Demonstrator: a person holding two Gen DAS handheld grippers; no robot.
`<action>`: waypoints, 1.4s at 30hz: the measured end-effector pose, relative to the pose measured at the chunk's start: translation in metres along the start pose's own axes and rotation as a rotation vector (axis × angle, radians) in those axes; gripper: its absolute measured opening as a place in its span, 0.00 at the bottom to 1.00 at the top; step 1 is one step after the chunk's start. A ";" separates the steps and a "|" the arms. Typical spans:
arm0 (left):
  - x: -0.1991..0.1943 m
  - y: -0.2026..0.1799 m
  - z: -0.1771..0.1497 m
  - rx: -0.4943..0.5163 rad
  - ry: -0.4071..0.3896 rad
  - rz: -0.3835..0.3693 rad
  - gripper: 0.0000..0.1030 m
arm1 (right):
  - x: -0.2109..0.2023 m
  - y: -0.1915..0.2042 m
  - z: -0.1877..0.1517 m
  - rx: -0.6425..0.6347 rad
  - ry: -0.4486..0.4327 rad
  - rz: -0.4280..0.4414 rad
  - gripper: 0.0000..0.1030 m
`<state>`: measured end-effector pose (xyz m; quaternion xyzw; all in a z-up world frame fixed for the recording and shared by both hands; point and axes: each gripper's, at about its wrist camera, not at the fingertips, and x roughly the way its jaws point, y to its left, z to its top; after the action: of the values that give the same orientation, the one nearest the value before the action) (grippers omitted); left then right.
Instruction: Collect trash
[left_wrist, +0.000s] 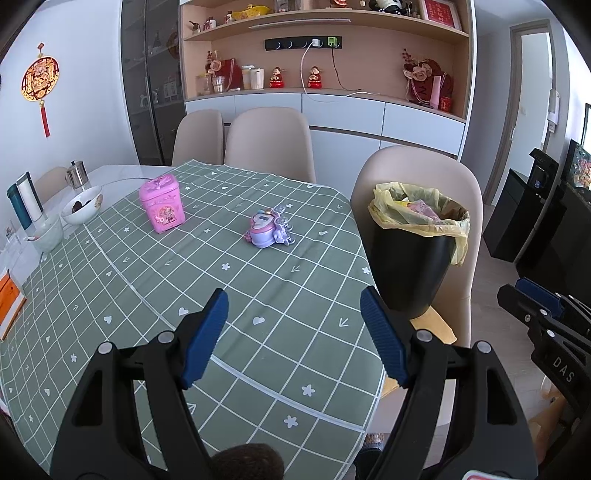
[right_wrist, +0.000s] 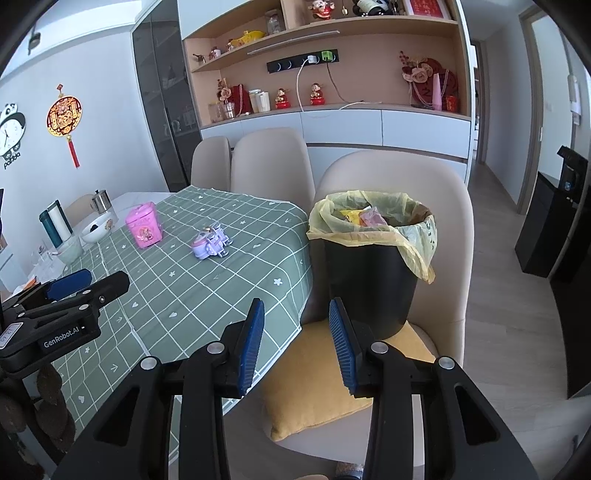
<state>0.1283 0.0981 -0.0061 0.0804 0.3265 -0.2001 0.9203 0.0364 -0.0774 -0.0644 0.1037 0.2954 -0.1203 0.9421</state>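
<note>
A black trash bin (left_wrist: 413, 266) (right_wrist: 369, 280) lined with a yellow bag stands on a beige chair beside the table; wrappers lie inside it. My left gripper (left_wrist: 293, 306) hovers open over the green checked tablecloth (left_wrist: 184, 280), nothing between its blue pads. My right gripper (right_wrist: 295, 314) is open and empty too, above the chair's yellow cushion (right_wrist: 314, 376), just in front of the bin. Each gripper shows at the edge of the other's view: the right gripper (left_wrist: 532, 299) and the left gripper (right_wrist: 70, 284).
A pink tin box (left_wrist: 162, 208) (right_wrist: 144, 226) and a purple toy (left_wrist: 267, 230) (right_wrist: 210, 243) sit on the cloth. Bowls (left_wrist: 82, 205), a steel jug (left_wrist: 77, 173) and bottles stand at the table's far left. Two more chairs (left_wrist: 269, 142) and a shelf cabinet lie behind.
</note>
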 end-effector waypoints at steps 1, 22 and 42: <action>0.000 -0.001 0.000 0.001 -0.001 0.000 0.68 | 0.000 0.000 0.000 0.002 0.001 0.001 0.34; -0.002 -0.004 0.001 0.007 -0.013 -0.007 0.68 | -0.004 -0.001 0.000 0.010 0.000 -0.002 0.34; 0.005 -0.002 0.001 0.004 -0.006 0.003 0.68 | -0.003 -0.001 -0.001 0.011 0.001 -0.009 0.34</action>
<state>0.1315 0.0946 -0.0082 0.0820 0.3234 -0.1998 0.9213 0.0333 -0.0779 -0.0639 0.1078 0.2959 -0.1263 0.9407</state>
